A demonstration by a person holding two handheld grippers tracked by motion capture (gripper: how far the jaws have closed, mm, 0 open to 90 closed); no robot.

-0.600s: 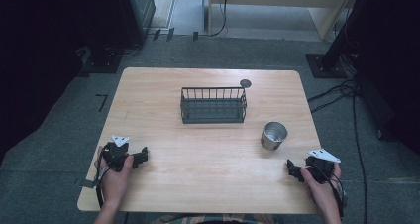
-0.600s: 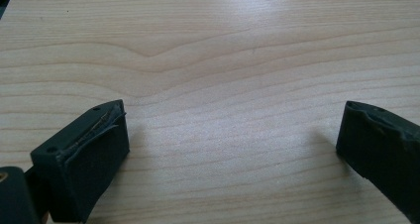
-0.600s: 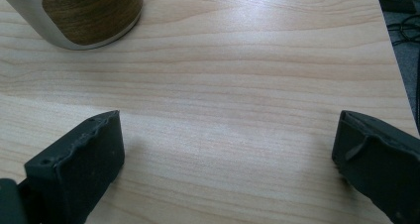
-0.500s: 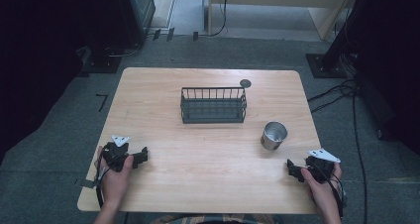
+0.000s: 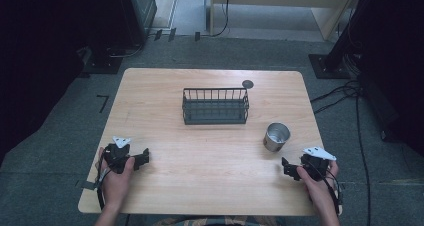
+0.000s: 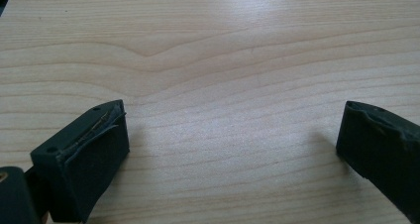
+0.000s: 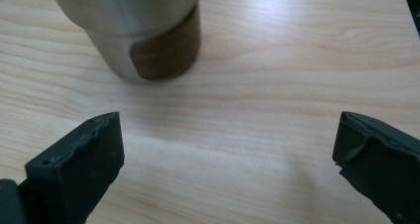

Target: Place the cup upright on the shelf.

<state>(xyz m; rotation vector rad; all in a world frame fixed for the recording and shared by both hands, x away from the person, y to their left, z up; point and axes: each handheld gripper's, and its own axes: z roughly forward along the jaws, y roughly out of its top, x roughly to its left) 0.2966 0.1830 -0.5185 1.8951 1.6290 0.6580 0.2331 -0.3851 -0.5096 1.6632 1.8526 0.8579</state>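
Inspector: Presently, the right gripper (image 5: 289,167) rests low at the near right part of the table (image 5: 210,186), held in the person's right hand (image 5: 320,178). Its jaws stand wide apart with nothing between them; bare wood shows in the gap in the right gripper view.

Clerk: And the cup?

Inspector: A metal cup (image 5: 276,136) stands upright on the table, just ahead of that gripper and apart from it. In the right gripper view the metal cup (image 7: 138,30) sits beyond the jaw tips, towards the left jaw's side, not touched by either.

Clerk: The other side?

Inspector: The left gripper (image 5: 142,158) lies at the near left part of the table, held in the left hand (image 5: 116,178). It is likewise released: the left gripper view shows both jaws spread, with plain wood grain between them.

Clerk: Anything else on the surface?

Inspector: A dark wire basket (image 5: 215,106) stands at mid-table towards the far side, well apart from both grippers and to the left of and beyond the cup. A small dark round disc (image 5: 247,84) lies just behind the basket's far right corner
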